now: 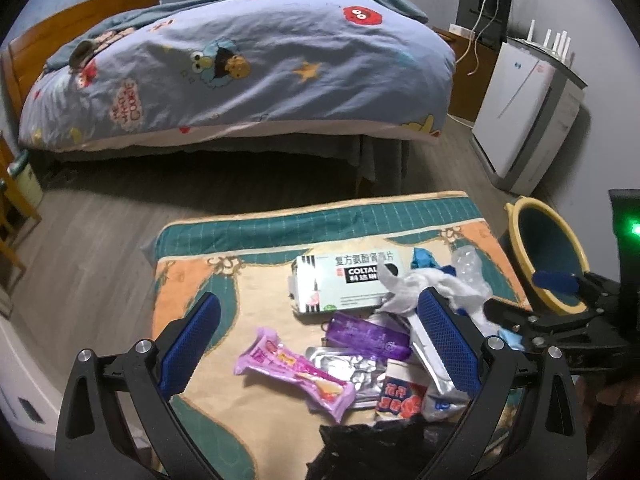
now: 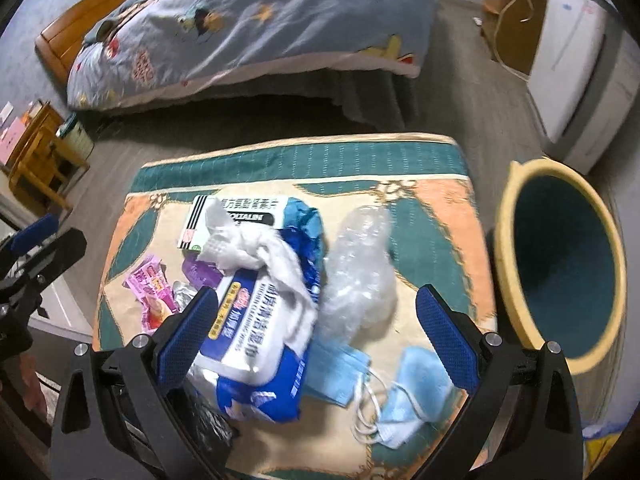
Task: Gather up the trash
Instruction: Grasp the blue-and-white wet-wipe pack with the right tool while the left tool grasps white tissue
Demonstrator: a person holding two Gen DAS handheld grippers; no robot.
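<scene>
- Left gripper [image 1: 320,340] is hanging over the left part of the trash pile, jaws spread wide, nothing pinched between them.
- Its right blue pad [image 1: 448,340] is overlapping the white tissue [image 1: 424,288] and a silver wrapper [image 1: 430,354] in view; cannot tell if it is touching them.
- Between the left jaws: purple packet [image 1: 368,334], pink snack wrapper [image 1: 296,372], foil pouch [image 1: 348,368], red-and-white wrapper [image 1: 400,396], all lying on the cushion [image 1: 208,272].
- Medicine box [image 1: 340,280] is lying flat just beyond them, tissue draped over its right end.
- Black bag [image 1: 360,452] is showing at the bottom edge of the left view.
- Right gripper [image 2: 316,336] is also spread wide, holding nothing, hovering over the right part of the pile.
- Its left pad [image 2: 188,332] is sitting right against the wet wipes pack [image 2: 248,340]; contact unclear.
- Crumpled clear plastic [image 2: 360,272] is lying between the right jaws, face masks [image 2: 408,384] nearer the camera, their loops loose on the cushion.
- Yellow-rimmed bin [image 2: 560,264] is standing on the floor just beside the cushion's right edge.
- Bed [image 1: 240,68] is standing beyond the cushion.
</scene>
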